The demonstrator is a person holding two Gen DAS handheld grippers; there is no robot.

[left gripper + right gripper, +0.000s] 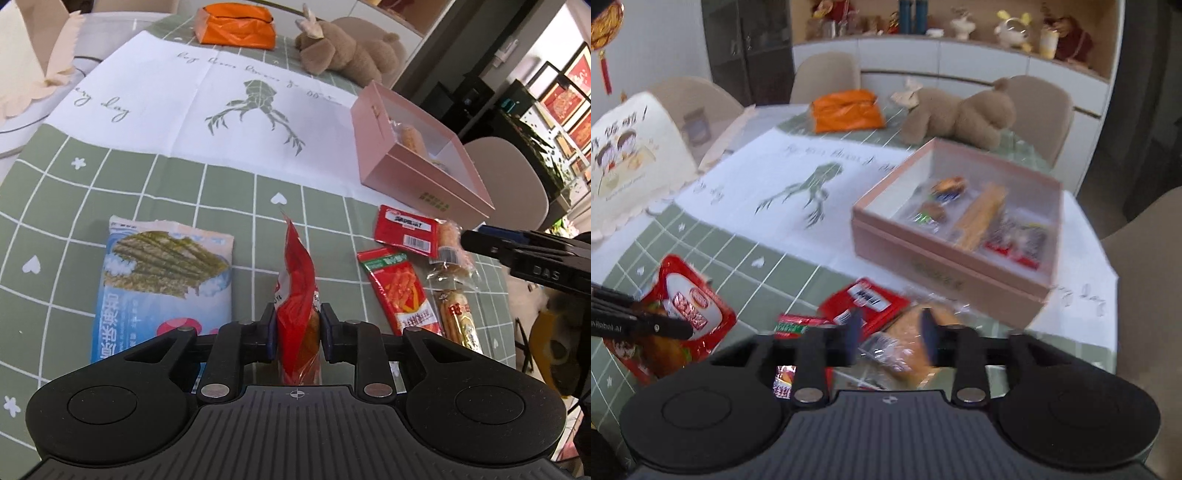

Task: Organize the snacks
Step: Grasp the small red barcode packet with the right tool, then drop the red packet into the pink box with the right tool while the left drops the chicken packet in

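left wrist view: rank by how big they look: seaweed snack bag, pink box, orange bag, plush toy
1. pink box
2. seaweed snack bag, close to the box in apparent size and nearer the camera, so that order is unsure
3. plush toy
4. orange bag, about like the toy; both are far, so unranked between them

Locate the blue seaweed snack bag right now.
In the left wrist view, the blue seaweed snack bag lies flat on the green grid tablecloth, left of the red snack packet clamped in the left gripper.
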